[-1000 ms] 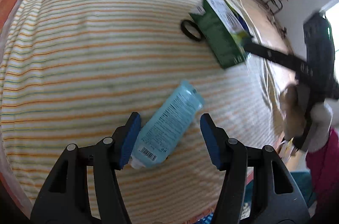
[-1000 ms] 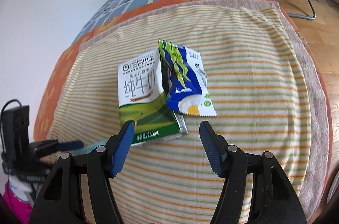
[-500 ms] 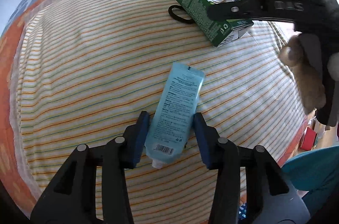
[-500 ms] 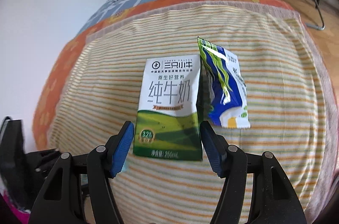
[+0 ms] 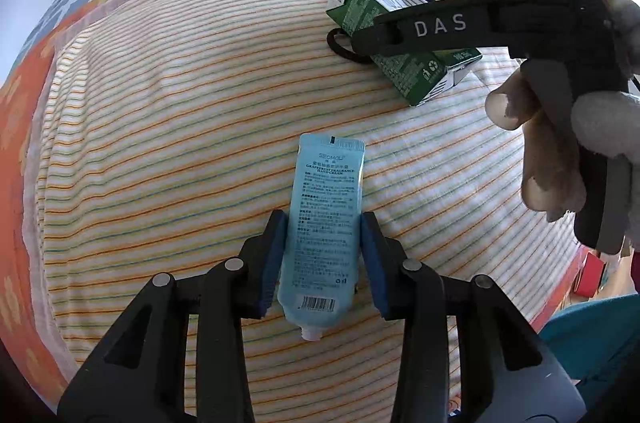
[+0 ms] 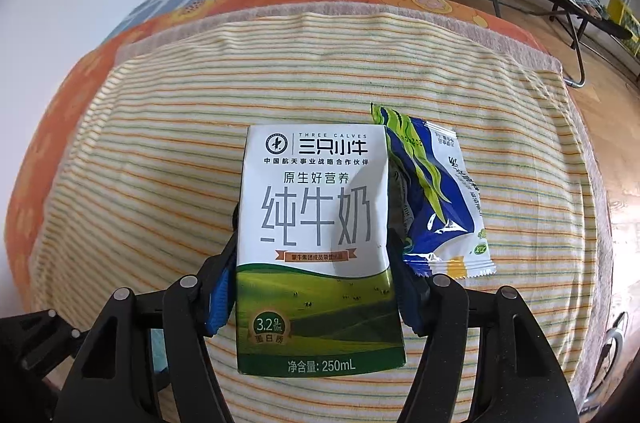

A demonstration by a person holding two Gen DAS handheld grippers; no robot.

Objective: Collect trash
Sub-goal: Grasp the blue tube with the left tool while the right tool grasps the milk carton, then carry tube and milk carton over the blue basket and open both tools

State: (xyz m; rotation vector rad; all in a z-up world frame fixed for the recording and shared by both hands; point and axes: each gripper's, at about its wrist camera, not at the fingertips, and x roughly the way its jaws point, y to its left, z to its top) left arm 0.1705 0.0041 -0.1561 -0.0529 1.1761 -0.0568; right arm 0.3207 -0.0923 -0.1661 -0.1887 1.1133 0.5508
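On the striped blanket (image 5: 168, 127) spread over the bed, both pickups look to be at the grasp stage and nothing has gone anywhere yet. The left hand-held gripper (image 5: 322, 255) has its blue pads (image 5: 275, 263) pressed to either side of the blue hand-cream tube (image 5: 324, 223), which lies flat on the blanket. The right hand-held gripper (image 6: 314, 287) is clenched on the milk carton (image 6: 316, 243), near its lower half; whether the carton is lifted or resting I cannot tell. Left to gather, I judge, is the blue-and-green snack wrapper (image 6: 436, 199) just beside the carton, and perhaps the black ring (image 5: 340, 43) partly hidden behind the carton. No bin or bag shows in either view, so where the trash goes is unclear.
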